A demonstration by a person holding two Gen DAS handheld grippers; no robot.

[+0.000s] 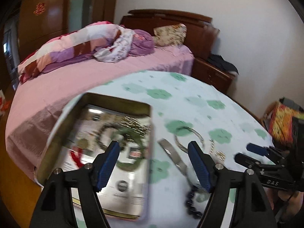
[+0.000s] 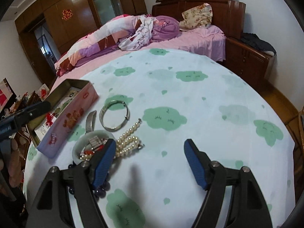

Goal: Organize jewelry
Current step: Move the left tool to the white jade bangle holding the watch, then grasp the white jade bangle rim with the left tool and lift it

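An open pink tin box (image 2: 72, 114) stands at the table's left; in the left wrist view (image 1: 57, 133) several pieces of jewelry lie inside it. Beside it lie a silver bangle (image 2: 115, 115), a flat metal band (image 2: 90, 121), a pearl strand (image 2: 129, 140), a white bangle (image 2: 79, 144) around small pieces, and dark purple beads (image 2: 103, 188). My left gripper (image 1: 153, 150) is open and empty above the box's right edge. My right gripper (image 2: 150, 148) is open and empty over bare cloth right of the pearls.
The round table wears a white cloth with green clouds (image 2: 190, 95). A bed with pink sheets (image 2: 199, 39) stands behind it, a wooden nightstand (image 2: 250, 60) to the right, and wardrobes (image 2: 66, 19) at the back. Clutter (image 2: 17, 98) lies left.
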